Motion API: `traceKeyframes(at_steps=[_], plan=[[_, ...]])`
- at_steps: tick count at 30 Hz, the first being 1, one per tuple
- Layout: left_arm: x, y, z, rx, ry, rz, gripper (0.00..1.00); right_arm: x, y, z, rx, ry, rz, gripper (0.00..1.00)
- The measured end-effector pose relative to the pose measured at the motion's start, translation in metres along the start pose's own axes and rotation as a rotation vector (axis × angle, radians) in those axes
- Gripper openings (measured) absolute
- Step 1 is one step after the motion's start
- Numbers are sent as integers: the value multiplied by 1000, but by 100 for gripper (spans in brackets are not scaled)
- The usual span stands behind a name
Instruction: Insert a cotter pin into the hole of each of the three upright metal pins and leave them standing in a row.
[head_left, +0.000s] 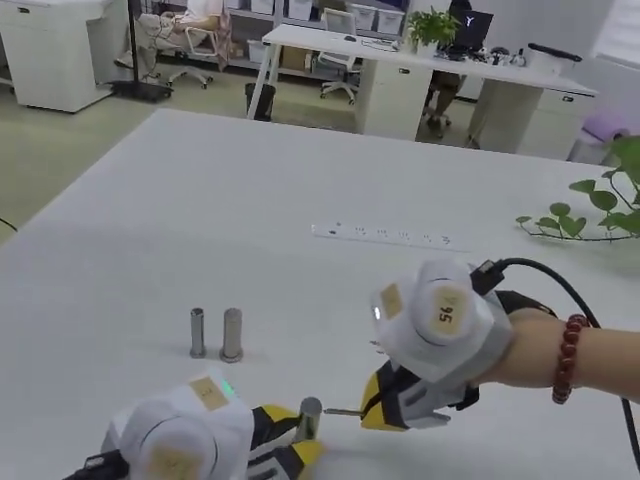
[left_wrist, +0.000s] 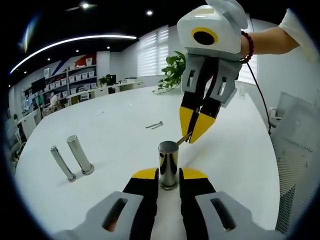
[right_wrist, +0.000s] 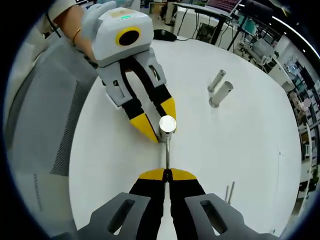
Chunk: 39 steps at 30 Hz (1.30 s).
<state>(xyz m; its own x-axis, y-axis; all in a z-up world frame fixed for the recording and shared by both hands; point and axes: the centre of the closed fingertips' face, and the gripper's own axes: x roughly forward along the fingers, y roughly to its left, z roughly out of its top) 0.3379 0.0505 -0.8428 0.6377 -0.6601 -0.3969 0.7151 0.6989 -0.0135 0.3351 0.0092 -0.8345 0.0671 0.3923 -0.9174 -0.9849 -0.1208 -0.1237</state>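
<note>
Cotter pin, thin wire, in closed right gripper; cylindrical metal pin in closed left gripper

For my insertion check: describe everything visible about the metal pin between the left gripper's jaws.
The metal pin is a short, shiny, steel-looking cylinder with a flat round top, standing upright on the white table. The left gripper clamps its lower part from both sides. The thin cotter pin, held by the right gripper, reaches its upper side; the hole itself cannot be made out.
</note>
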Motion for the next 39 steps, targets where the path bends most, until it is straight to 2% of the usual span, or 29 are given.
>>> traceKeyframes(at_steps=[6, 22, 35, 39], plan=[[1, 0, -1, 11, -4, -1, 11, 3, 0, 1, -7, 9, 4, 3], [2, 0, 0, -2, -15, -7, 11, -3, 0, 6, -18, 2, -1, 3], [2, -1, 0, -4, -17, -6, 11, -6, 1, 7, -34, 59, -23, 3], [3, -2, 0, -1, -17, -10, 11, -7, 2, 13, -11, 35, -17, 3]])
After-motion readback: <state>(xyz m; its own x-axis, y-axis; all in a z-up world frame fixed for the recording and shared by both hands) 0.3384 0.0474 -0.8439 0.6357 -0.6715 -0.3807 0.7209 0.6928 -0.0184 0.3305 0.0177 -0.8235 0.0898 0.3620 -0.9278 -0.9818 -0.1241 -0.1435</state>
